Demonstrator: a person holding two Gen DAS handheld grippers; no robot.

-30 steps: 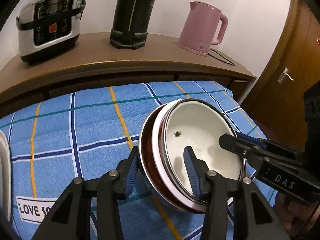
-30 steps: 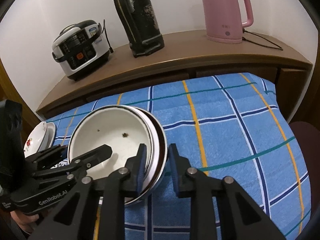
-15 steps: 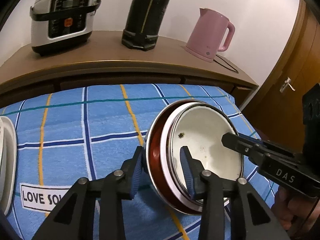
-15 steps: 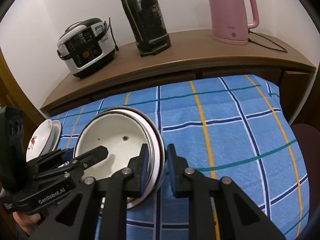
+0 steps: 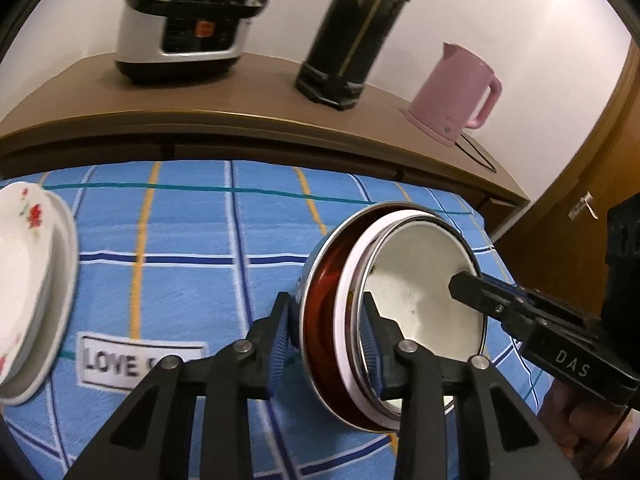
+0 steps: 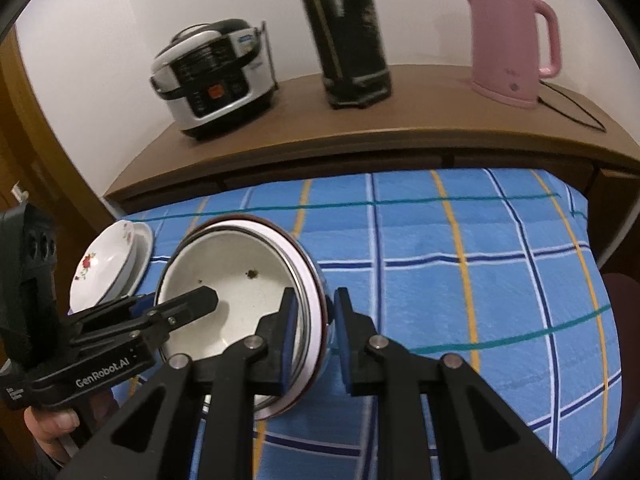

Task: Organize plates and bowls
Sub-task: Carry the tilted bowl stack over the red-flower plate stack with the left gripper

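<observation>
Both claws grip nested bowls (image 5: 420, 280); undersides seemingly hidden.

A wooden sideboard (image 6: 400, 136) stands against a white wall (image 6: 420, 20). Below it spreads a blue checked cloth (image 6: 460, 280); a wooden door (image 5: 592, 184) stands to its right.
</observation>
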